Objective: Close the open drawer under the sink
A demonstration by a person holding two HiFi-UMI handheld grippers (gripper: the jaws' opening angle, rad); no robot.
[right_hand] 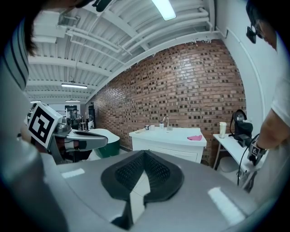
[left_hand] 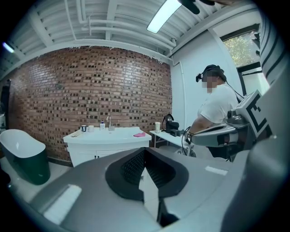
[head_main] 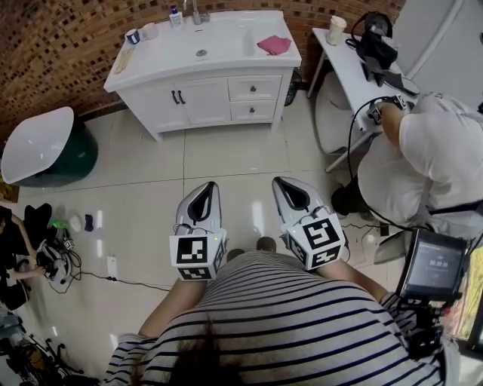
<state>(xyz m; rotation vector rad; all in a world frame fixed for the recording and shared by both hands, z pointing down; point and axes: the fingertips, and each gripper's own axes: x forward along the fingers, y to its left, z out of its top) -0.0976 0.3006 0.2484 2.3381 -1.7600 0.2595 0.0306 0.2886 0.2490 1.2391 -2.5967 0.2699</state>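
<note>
A white sink cabinet (head_main: 151,69) stands against the brick wall, far ahead of me. Two small drawers sit at its right side; the upper drawer (head_main: 254,88) seems to stick out slightly, above the lower drawer (head_main: 253,111). My left gripper (head_main: 210,185) and right gripper (head_main: 280,182) hover side by side over the tiled floor, close to my body and well short of the cabinet. Both are shut on nothing. The cabinet (left_hand: 108,138) shows small beyond the left gripper (left_hand: 144,151), and the cabinet (right_hand: 170,138) likewise beyond the right gripper (right_hand: 144,153).
A pink cloth (head_main: 273,44), a tap (head_main: 196,13) and cups (head_main: 133,35) sit on the sink top. A green-and-white bathtub (head_main: 38,143) stands left. At right, a seated person (head_main: 438,151) works at a white side table (head_main: 355,71). A cable (head_main: 113,277) lies on the floor.
</note>
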